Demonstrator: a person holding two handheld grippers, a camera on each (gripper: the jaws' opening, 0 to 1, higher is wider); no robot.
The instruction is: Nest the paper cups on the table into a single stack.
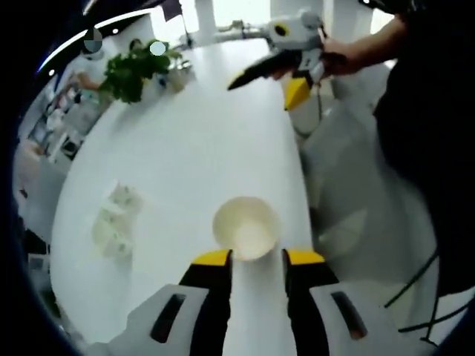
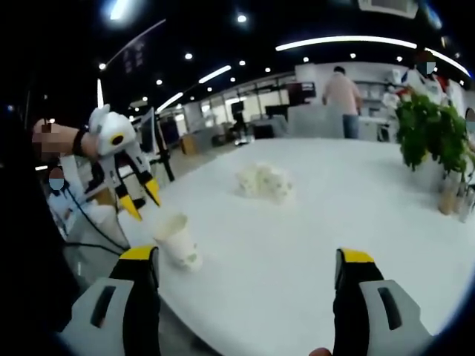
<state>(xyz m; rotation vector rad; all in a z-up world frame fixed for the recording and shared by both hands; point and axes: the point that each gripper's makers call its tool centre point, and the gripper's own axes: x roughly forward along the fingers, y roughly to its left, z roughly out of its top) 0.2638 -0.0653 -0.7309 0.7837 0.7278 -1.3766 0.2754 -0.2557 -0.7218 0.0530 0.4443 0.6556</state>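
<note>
A white paper cup stands near the table's edge, its mouth facing the left gripper view. My left gripper hovers over it, open, with nothing between its yellow-tipped jaws. In the right gripper view the same cup sits below the left gripper, a gap between them. A loose cluster of several white cups lies further in on the table, also seen mid-table. My right gripper is wide open and holds nothing. A hand holds that right gripper above the table's far part.
The long white table has a rounded edge beside the cup. A potted green plant stands at its far end, the same plant at right in the right gripper view. A person stands beyond the table. Cables hang off its side.
</note>
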